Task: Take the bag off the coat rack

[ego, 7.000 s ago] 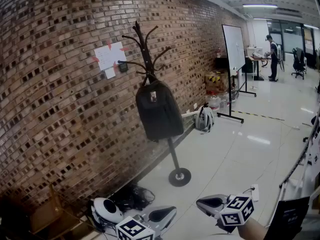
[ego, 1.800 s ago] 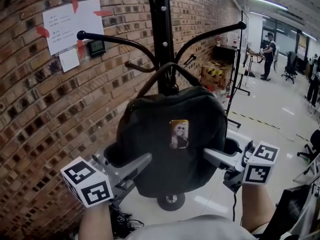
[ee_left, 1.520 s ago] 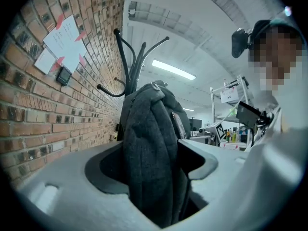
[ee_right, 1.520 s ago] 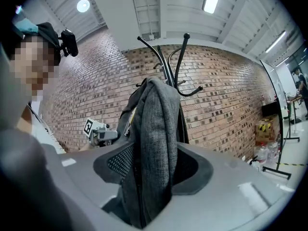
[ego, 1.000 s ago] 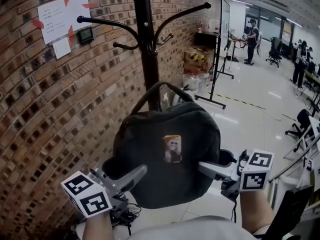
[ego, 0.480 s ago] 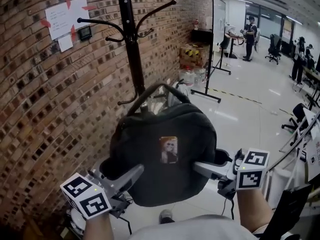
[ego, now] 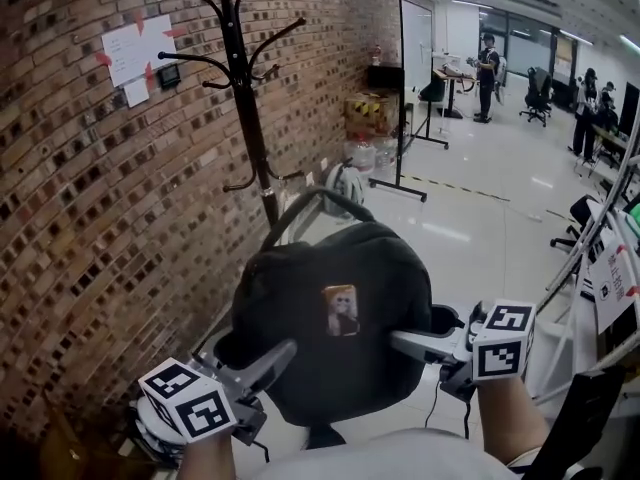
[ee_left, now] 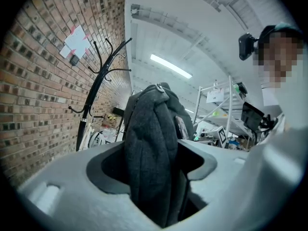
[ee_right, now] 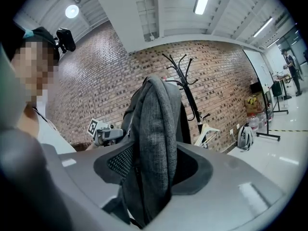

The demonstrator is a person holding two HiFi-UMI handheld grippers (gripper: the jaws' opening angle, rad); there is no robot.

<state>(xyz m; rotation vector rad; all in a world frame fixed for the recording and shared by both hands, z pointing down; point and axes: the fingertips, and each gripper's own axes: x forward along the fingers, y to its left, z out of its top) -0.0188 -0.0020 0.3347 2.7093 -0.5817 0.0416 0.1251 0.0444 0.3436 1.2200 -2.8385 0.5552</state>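
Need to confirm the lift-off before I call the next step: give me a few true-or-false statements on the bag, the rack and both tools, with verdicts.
1. The bag hangs from a hook of the coat rack. False: it is clear of the rack, held between the two tools.
2. The left tool is shut on the bag's fabric. True.
3. The right tool is open and empty. False: it too is shut on a fold of the bag.
4. The bag's handle loops free, on no hook. True.
5. The coat rack lies tipped over on the floor. False: it stands upright by the brick wall.
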